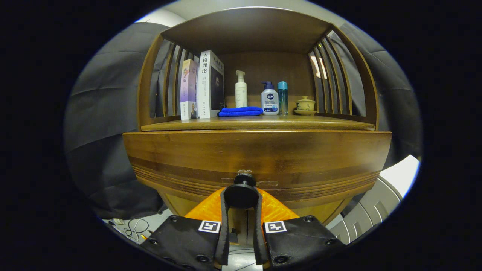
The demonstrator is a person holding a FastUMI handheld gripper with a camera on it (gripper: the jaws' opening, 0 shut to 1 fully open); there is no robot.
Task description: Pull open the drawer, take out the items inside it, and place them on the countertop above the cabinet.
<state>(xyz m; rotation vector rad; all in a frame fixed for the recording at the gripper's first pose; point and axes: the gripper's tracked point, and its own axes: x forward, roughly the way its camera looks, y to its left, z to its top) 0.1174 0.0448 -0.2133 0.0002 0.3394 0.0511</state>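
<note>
Gripping the round black knob point(241, 194) of the drawer point(256, 160), the gripper point(241, 199) had both fingers point(224, 218) pressed against the knob's sides, one on each flank, with the knob sitting between their tips. The drawer front, a wide band of brown wood with darker grooves along its lower edge, lay directly ahead of the fingers and looked closed or nearly so against the cabinet; whatever it held could not be seen. Just above the drawer ran the countertop point(324, 123), a flat wooden shelf set inside an open frame with slatted sides. Near its front edge lay a folded blue cloth point(240, 111). To the left of the cloth two books point(202, 87) stood upright side by side. Behind the cloth rose a white pump bottle point(241, 90), and to its right stood a shorter pump bottle with a blue head point(269, 98), touching or nearly touching a slim teal bottle point(282, 97). Farther right, apart from the bottles, a small lidded tea cup point(305, 104) rested on its saucer. Grey cloth hung behind the cabinet on both sides.
</note>
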